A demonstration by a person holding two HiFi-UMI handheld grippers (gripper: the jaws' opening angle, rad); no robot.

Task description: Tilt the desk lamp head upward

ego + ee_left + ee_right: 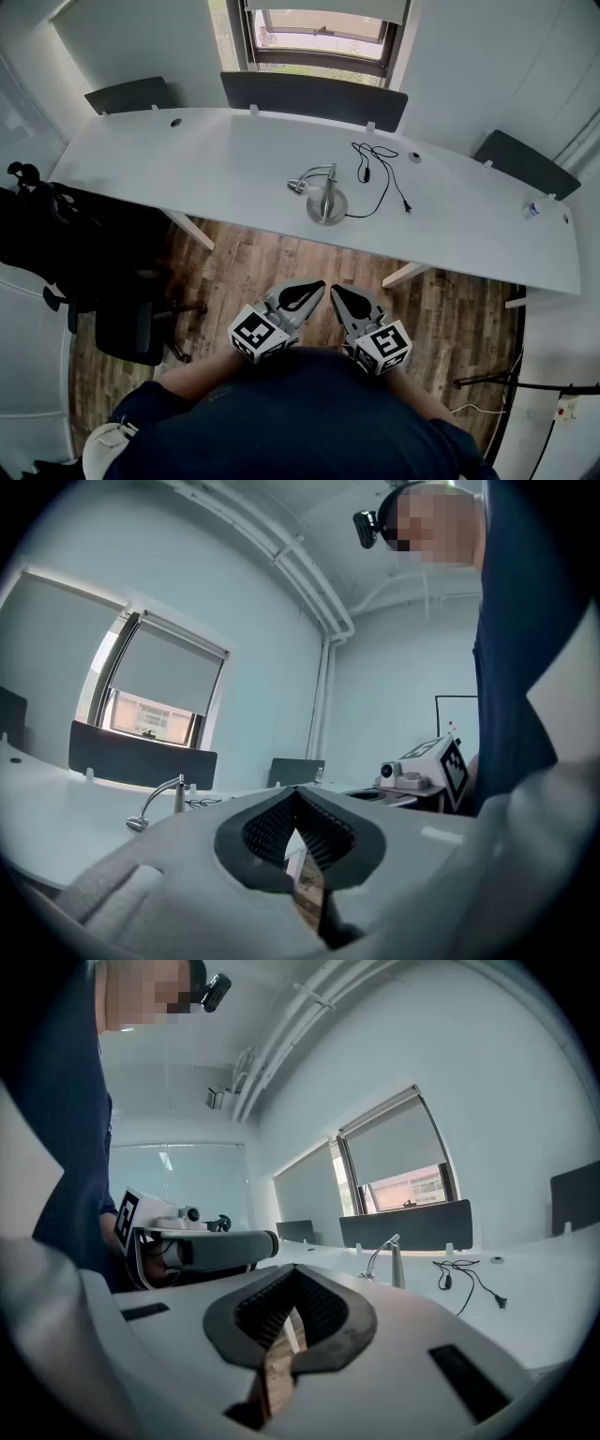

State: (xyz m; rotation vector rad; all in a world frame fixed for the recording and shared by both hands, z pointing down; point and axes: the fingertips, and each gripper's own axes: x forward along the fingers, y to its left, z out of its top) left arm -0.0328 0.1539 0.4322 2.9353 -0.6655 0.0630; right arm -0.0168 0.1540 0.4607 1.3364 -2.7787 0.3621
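Note:
A silver desk lamp point(322, 194) stands on the long white desk point(225, 159), on a round base with a curved neck; its small head point(296, 185) hangs low to the left. The lamp point(161, 802) also shows far off in the left gripper view, and the lamp point(386, 1258) in the right gripper view. Its black cord point(378, 178) lies to the right of the base. Both grippers are held close to the person's body, well short of the desk. The left gripper point(317, 285) is shut and empty. The right gripper point(334, 290) is shut and empty too.
Dark partition panels point(314, 97) line the desk's far edge below a window point(321, 36). A black office chair point(112, 291) stands at the left on the wooden floor point(281, 267). A small bottle point(532, 210) sits at the desk's right end. A cable and socket point(562, 409) lie at lower right.

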